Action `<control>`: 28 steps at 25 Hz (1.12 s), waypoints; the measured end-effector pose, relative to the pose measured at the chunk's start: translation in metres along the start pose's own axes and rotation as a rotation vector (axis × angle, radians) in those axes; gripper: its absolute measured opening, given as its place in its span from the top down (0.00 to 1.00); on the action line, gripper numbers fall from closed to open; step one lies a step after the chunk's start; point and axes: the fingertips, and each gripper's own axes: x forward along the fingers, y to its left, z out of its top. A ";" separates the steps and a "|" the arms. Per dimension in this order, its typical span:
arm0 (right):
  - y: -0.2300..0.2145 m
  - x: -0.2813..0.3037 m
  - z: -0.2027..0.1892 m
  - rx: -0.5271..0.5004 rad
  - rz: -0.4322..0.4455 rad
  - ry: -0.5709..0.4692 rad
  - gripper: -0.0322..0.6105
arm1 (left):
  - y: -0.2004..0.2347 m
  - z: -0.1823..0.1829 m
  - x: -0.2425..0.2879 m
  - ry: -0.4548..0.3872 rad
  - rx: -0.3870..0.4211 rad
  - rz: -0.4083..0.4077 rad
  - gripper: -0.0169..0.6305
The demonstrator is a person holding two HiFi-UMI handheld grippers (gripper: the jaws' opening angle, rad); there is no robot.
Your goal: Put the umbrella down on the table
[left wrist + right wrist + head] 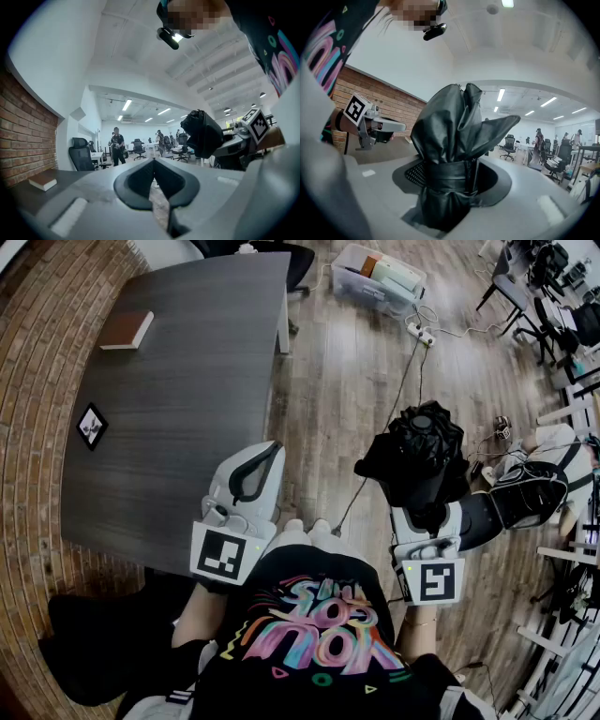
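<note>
Fingers (520, 185) of the right gripper (433, 517) pinch the folded black umbrella (419, 454) upright over the wooden floor (347, 399), beside the grey table (187, 399), while the left gripper (251, 472), fingers pressed together and empty, hangs above the table's near corner.

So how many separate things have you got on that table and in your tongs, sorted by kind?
Umbrella: 1
Book: 1
Black-framed card: 1
Total: 3
</note>
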 end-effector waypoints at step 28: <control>-0.043 0.095 -0.036 0.039 0.090 0.054 0.56 | 0.050 -0.016 0.090 0.041 0.021 0.011 0.98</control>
